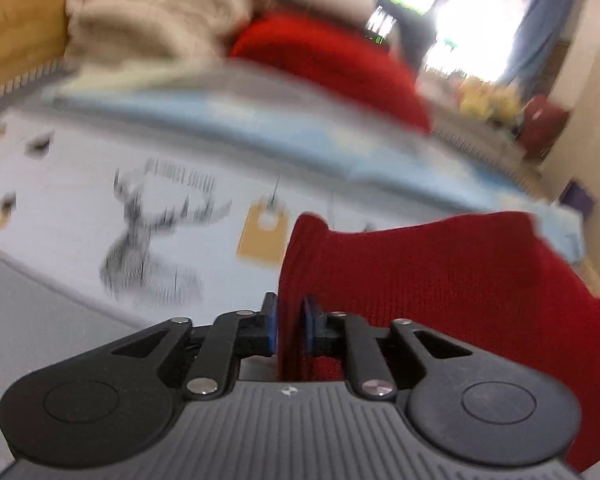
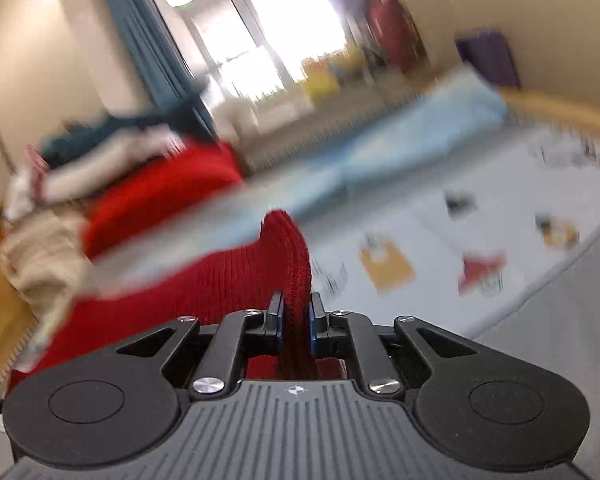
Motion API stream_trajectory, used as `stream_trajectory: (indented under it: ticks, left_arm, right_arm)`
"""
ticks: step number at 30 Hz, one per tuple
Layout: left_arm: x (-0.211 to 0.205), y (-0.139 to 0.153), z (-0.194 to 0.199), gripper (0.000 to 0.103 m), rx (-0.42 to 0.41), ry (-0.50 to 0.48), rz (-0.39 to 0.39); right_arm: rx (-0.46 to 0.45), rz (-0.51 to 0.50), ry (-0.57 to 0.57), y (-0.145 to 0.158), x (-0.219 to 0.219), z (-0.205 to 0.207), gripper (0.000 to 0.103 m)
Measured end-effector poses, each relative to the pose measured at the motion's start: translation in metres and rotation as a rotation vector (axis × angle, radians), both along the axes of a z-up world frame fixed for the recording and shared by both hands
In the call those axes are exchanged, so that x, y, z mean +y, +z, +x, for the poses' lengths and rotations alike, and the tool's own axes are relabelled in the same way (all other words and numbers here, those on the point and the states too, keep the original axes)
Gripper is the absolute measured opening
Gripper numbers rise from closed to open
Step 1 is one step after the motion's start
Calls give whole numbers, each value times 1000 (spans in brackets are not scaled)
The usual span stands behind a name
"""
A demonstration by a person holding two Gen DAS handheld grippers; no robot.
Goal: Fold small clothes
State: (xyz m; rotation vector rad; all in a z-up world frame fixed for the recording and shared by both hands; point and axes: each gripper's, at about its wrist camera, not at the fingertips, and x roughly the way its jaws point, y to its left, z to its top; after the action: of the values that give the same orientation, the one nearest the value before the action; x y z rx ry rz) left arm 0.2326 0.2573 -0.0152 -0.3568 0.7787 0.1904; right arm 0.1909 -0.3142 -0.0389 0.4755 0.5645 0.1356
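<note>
Left gripper [image 1: 290,326]: jaws nearly together, clamped on a folded edge of the red knit garment [image 1: 440,280]. Cloth bunches between the blue pads [image 1: 271,326] and spreads up and to the right from the grip, lifted off the surface. Right gripper [image 2: 296,326]: jaws also nearly together, pinching a ribbed edge of the same red knit garment [image 2: 204,280]; here the cloth rises in a narrow ridge between the fingers and runs off to the left. So the garment hangs held at two points, one per gripper.

Both tools point forward and slightly down over a white printed sheet [image 1: 80,208] with a deer drawing [image 1: 148,240] and a yellow tag print [image 1: 262,236]. A light blue cloth [image 1: 260,124] lies across the sheet beyond the grippers. Behind it a second red piece [image 1: 328,64] sits against a beige pile of clothes [image 1: 148,20]; heavy motion blur, so it may be part of the held garment or a separate item, cannot tell. Bright window [image 2: 268,28] and blue curtain [image 2: 140,40] in the background.
</note>
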Motion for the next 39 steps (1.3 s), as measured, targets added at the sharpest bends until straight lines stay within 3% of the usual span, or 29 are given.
stream_trajectory:
  ticks: [2, 6, 9, 13, 17, 21, 22, 23, 28, 30, 33, 35, 37, 39]
  left_arm:
    - [2, -16, 5, 24, 112, -15, -39]
    - [7, -41, -2, 44, 292, -98, -172]
    - [2, -54, -14, 48, 400, -181, -168]
    - [-1, -53, -35, 48, 411, -256, -185]
    - [-14, -52, -51, 48, 447, -309, -153]
    - [-29, -56, -65, 41, 481, -380, -94]
    - [-32, -55, -68, 17, 475, -390, -62]
    - [-32, -51, -71, 13, 454, -387, -21]
    - [10, -1, -90, 12, 192, -229, -155]
    - [13, -2, -95, 12, 223, -222, -133]
    - [-6, -31, -92, 13, 421, -306, -47]
    - [-21, -46, -90, 16, 512, -360, 40]
    - [-19, -41, -87, 19, 481, -351, 66]
    - [-13, -22, -88, 19, 377, -317, 43]
  right_arm:
    - [193, 1, 23, -26, 6, 22, 32]
    - [422, -55, 57, -56, 10, 27, 32]
    - [473, -46, 83, -59, 4, 17, 34]
    - [519, -50, 124, -54, -9, 2, 36]
    - [609, -20, 137, -59, -21, -20, 40]
    - [602, 15, 183, -53, -25, -42, 35]
    - [584, 0, 188, -49, -25, -46, 17]
    - [556, -13, 189, -43, -25, -50, 14]
    - [328, 195, 118, 3, -52, -67, 12]
    - [363, 151, 105, 1, -52, -68, 12]
    - [572, 44, 130, -29, -36, -61, 12]
    - [632, -32, 163, -39, -24, -55, 14]
    - [612, -94, 160, -34, -18, -53, 16]
    - [528, -149, 133, -18, -15, -55, 18]
